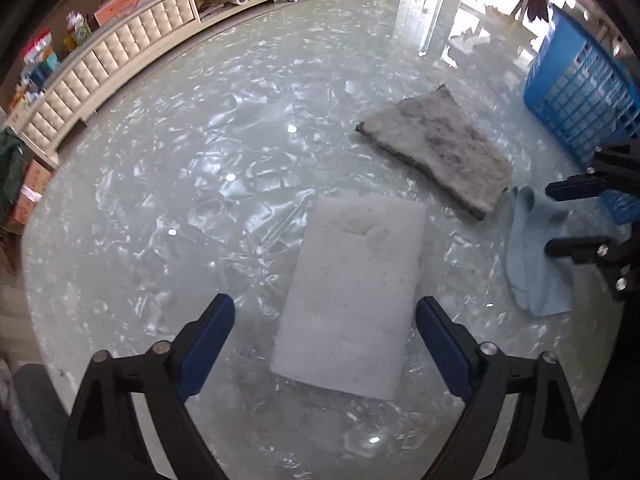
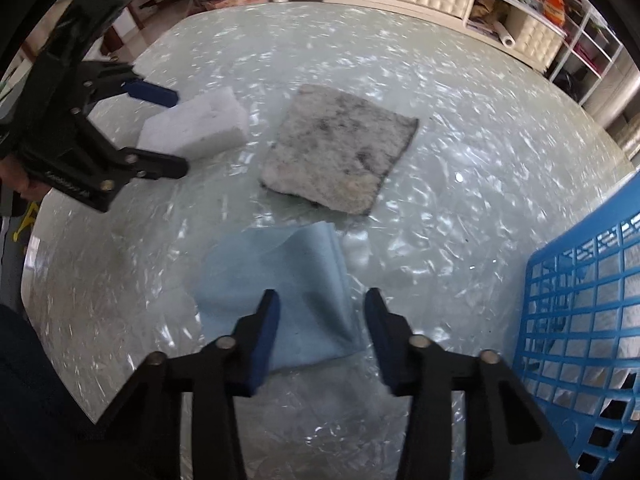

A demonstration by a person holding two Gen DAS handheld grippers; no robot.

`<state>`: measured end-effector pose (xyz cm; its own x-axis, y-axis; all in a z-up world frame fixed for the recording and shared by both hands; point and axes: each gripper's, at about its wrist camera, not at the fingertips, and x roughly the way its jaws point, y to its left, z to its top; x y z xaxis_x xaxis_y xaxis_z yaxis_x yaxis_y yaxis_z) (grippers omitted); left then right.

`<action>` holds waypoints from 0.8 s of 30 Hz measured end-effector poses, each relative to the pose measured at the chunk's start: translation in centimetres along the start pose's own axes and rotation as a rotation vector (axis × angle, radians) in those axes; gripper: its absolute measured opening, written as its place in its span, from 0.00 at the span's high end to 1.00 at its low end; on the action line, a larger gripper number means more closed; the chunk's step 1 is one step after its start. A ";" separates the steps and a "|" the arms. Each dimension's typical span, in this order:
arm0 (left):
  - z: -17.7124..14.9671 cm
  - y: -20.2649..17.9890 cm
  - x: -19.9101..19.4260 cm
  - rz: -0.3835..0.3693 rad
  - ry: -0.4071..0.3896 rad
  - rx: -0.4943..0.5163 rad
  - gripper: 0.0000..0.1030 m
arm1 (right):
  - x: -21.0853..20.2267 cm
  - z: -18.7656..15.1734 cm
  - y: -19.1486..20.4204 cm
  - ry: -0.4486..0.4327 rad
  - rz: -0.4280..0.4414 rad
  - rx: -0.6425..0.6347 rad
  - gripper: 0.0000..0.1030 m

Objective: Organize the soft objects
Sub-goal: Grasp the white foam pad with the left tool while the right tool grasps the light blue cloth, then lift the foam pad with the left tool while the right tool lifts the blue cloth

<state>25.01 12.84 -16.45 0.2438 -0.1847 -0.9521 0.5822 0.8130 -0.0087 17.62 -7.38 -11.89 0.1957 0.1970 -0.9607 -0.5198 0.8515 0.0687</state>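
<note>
- left wrist view: the left gripper (image 1: 325, 312) has its blue-padded fingers spread wide, one on each side of the near end of a thick white rectangular foam sponge (image 1: 352, 292); whether the pads touch the sponge cannot be told.
- the sponge lies flat on the glossy pale marble-patterned round table (image 1: 160, 200), its long axis running away from the camera and leaning slightly right, with a small dent near the far end.
- beyond it to the right lies a grey, stained square felt cloth (image 1: 438, 148), flat, one corner pointing away toward the window.
- a folded light blue thin cloth (image 1: 528, 256) lies at the right, long axis running near to far; the right gripper (image 1: 554, 218) hangs open over its right edge.
- a blue plastic lattice basket (image 1: 580, 92) stands at the far right, well apart from the sponge.
- right wrist view: the right gripper (image 2: 322, 304) is open wide over the near part of the light blue cloth (image 2: 276, 280), gripping nothing.
- the grey cloth (image 2: 340, 148) lies just beyond the blue one, apart from it.
- the white sponge (image 2: 196, 126) sits at upper left, its long axis running left to right, between the spread fingers of the left gripper (image 2: 178, 134).
- the blue basket (image 2: 580, 340) stands at the right edge, something pale inside it.
</note>
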 end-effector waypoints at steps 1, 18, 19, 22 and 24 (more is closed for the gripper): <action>0.0 -0.2 -0.1 0.000 -0.005 -0.001 0.26 | 0.1 0.1 0.1 -0.004 0.001 -0.005 0.66; -1.2 -3.3 -4.5 0.006 -0.016 -0.011 0.55 | -2.7 -0.6 -1.1 -0.005 0.057 0.063 0.96; -1.3 -3.5 -5.2 0.009 -0.020 -0.016 0.55 | -3.2 -0.7 -0.9 -0.013 0.058 0.056 0.96; -1.3 -4.1 -7.5 0.006 -0.038 -0.037 0.55 | -4.4 -1.0 -0.5 -0.034 0.062 0.042 0.96; -1.4 -4.7 -9.2 0.002 -0.054 -0.051 0.55 | -5.5 -1.3 -0.3 -0.051 0.068 0.035 0.96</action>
<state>18.95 11.53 -8.09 0.2876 -0.2112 -0.9342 0.5412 0.8406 -0.0234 15.64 -9.37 -6.95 0.2037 0.2783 -0.9386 -0.5039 0.8518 0.1432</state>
